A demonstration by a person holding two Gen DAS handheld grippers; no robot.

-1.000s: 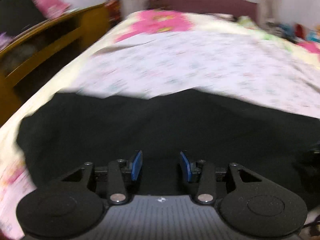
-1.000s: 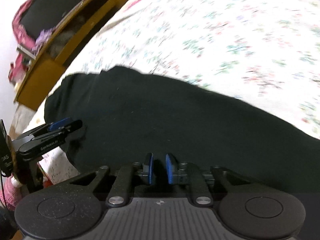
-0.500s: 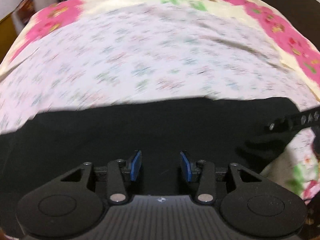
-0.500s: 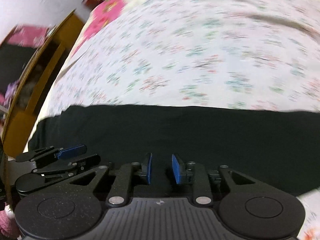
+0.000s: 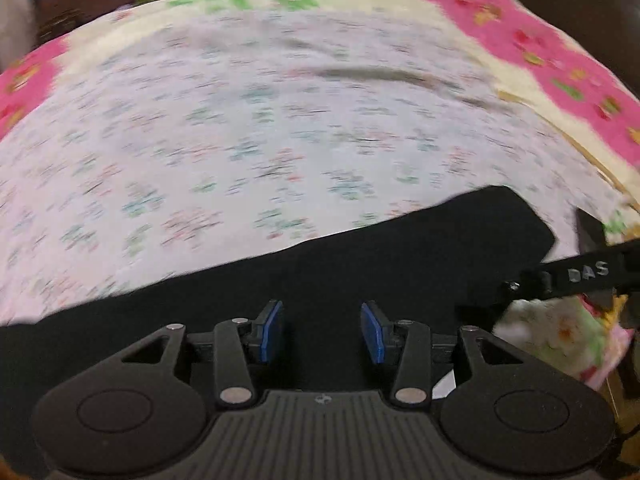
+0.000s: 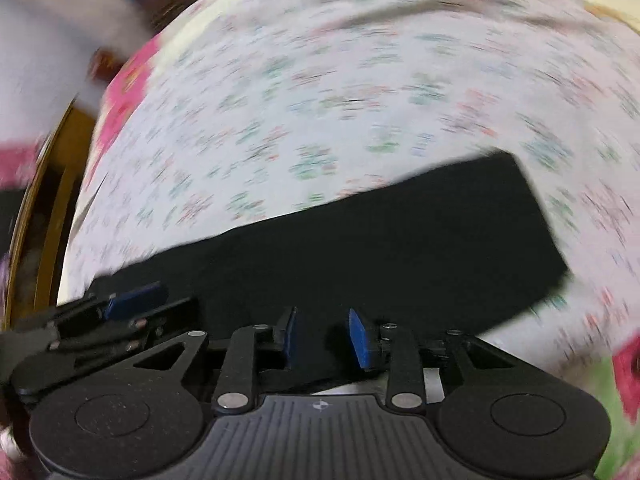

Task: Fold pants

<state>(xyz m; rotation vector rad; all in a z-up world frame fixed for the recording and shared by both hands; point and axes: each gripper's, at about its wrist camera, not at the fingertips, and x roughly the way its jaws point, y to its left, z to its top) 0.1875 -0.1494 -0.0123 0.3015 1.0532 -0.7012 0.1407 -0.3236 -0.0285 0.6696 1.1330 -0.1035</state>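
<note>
Black pants (image 5: 360,272): I see them lying flat as a long dark band across the near side of the bed, on the flowered sheet (image 5: 248,132), with one squared end toward the right in both wrist views and the other end running out of frame to the left. Flowered sheet: pale, small green and red sprigs, much blurred; a pink-and-cream floral border (image 5: 532,44) runs along its far and right edges. Left gripper (image 5: 322,332): my jaws stand apart with blue pads (image 5: 269,330) facing each other; the black cloth lies under and beyond the gap, nothing is pinched between the pads, so I count it released. Right gripper (image 6: 326,336): jaws opening, a narrower gap than the left; the pants sit below and ahead of the pads, and I see no fold caught between them. In the right wrist view the left gripper shows at the lower left, over the left part of the pants; in the left wrist view a black arm of the right gripper, lettered "DAS", shows at the right edge, near the squared end. Wooden furniture (image 6: 48,184): beside the bed's left edge, blurred.
</note>
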